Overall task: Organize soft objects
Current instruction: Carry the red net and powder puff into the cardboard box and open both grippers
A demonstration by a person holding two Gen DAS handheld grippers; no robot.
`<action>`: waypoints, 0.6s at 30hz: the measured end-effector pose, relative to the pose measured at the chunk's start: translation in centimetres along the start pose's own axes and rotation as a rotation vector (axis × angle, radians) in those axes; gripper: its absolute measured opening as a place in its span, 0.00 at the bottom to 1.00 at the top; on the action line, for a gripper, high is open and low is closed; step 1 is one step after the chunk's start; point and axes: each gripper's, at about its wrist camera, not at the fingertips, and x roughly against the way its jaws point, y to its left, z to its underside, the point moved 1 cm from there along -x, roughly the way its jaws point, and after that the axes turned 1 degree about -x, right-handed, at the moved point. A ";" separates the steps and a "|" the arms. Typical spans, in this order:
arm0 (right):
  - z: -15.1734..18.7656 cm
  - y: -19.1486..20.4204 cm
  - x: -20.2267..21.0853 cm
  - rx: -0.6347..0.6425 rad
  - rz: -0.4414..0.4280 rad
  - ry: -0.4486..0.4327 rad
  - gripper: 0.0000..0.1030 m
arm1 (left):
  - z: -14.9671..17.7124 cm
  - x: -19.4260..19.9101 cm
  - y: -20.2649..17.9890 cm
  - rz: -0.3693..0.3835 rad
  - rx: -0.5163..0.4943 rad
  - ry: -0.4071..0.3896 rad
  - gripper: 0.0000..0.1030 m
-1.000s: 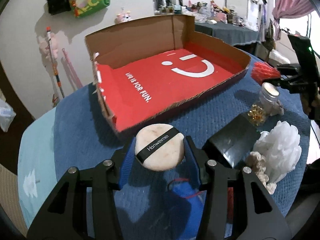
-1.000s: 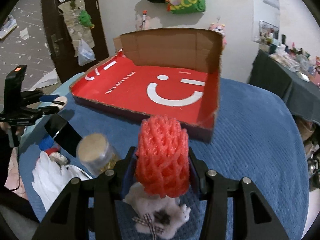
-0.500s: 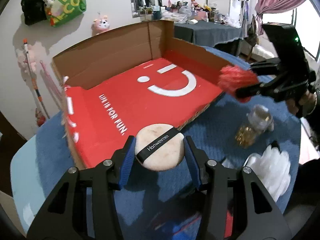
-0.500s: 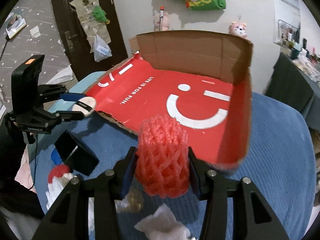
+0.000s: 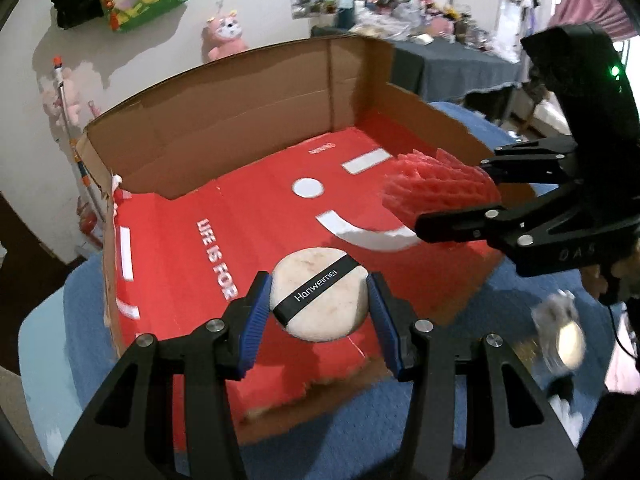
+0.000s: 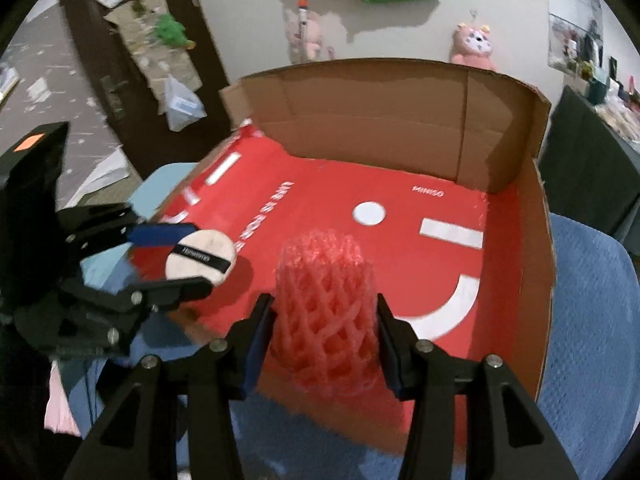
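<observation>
Both grippers are hanging over the red floor of the box (image 5: 224,136), each clamping a soft item between partly closed jaws. Left gripper (image 5: 320,300) is pinching a round puff (image 5: 320,292) by its edges, black band up, near the box's front edge. Right gripper (image 6: 324,332) is squeezing a red foam net (image 6: 326,308), standing upright, beside the white smile print (image 6: 452,308).
</observation>
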 end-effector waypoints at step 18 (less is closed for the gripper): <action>-6.1 -5.6 -8.2 -0.233 0.150 0.135 0.50 | -4.9 -8.8 4.8 -0.034 0.185 0.078 0.47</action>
